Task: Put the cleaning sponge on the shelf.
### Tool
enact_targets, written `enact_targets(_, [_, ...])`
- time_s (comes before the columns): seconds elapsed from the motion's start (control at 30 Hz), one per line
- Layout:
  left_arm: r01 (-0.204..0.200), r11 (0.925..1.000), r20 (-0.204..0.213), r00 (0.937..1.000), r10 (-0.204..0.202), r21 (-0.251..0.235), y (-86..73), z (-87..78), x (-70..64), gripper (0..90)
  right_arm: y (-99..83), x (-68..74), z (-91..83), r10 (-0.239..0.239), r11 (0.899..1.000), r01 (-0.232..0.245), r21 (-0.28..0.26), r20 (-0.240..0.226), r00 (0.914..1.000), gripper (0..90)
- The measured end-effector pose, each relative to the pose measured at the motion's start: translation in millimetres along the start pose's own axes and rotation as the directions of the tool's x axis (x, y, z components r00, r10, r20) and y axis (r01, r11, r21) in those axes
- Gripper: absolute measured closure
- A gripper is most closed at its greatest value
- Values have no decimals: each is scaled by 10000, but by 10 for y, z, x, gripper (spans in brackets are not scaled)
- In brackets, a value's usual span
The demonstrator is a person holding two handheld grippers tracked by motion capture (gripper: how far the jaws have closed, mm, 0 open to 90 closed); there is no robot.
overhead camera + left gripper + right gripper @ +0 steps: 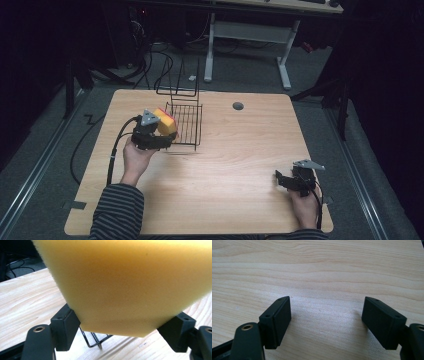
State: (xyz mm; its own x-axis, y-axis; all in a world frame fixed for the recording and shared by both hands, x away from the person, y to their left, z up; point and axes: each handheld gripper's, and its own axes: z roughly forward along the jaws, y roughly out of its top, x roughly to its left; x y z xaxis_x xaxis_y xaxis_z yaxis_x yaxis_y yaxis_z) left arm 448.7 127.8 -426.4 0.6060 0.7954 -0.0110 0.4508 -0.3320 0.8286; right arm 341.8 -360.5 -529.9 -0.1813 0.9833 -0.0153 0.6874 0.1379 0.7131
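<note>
A yellow sponge (166, 123) with a red face is held in my left gripper (159, 134), just left of the black wire rack (186, 122) on the table. In the left gripper view the sponge (125, 282) covers most of the frame, squeezed between the two black jaws, and a bit of the rack's wire (96, 340) shows below it. My right gripper (284, 179) rests near the table's front right corner. Its jaws stand wide apart over bare wood (324, 312), with nothing between them.
The wooden table (240, 150) has a round grey cable hole (238, 106) near its far edge. The rack's tall wire back (180, 80) rises at the far side. Beyond the table stand a white desk frame (250, 35) and cables on the floor.
</note>
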Motion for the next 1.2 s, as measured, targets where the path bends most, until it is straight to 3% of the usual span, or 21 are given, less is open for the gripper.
enact_targets(0.47, [465, 9985, -551, 9973, -479, -273, 8, 219, 91, 249, 1, 1, 1, 24, 10000, -24, -7, 8, 10000, 238])
enact_targets(0.7, [260, 9997, -614, 9978, -258, 26, 69, 390, 76, 248, 1, 1, 1, 27, 10000, -27, -10, 5, 10000, 239])
enact_targets(0.93, [560, 9984, -630, 9965, -552, 121, 30, 566, 86, 248, 1, -4, 5, -9, 10000, 9, -59, -5, 10000, 239])
enact_targets(1.07, [483, 9987, -725, 9962, -473, 129, 15, 649, 74, 248, 1, -3, 5, -1, 10000, 1, -56, 0, 10000, 239])
enact_targets(1.2, [427, 9981, -780, 9962, -392, 434, 28, 737, 75, 247, 2, -4, 6, 7, 10000, -7, -60, 5, 10000, 241])
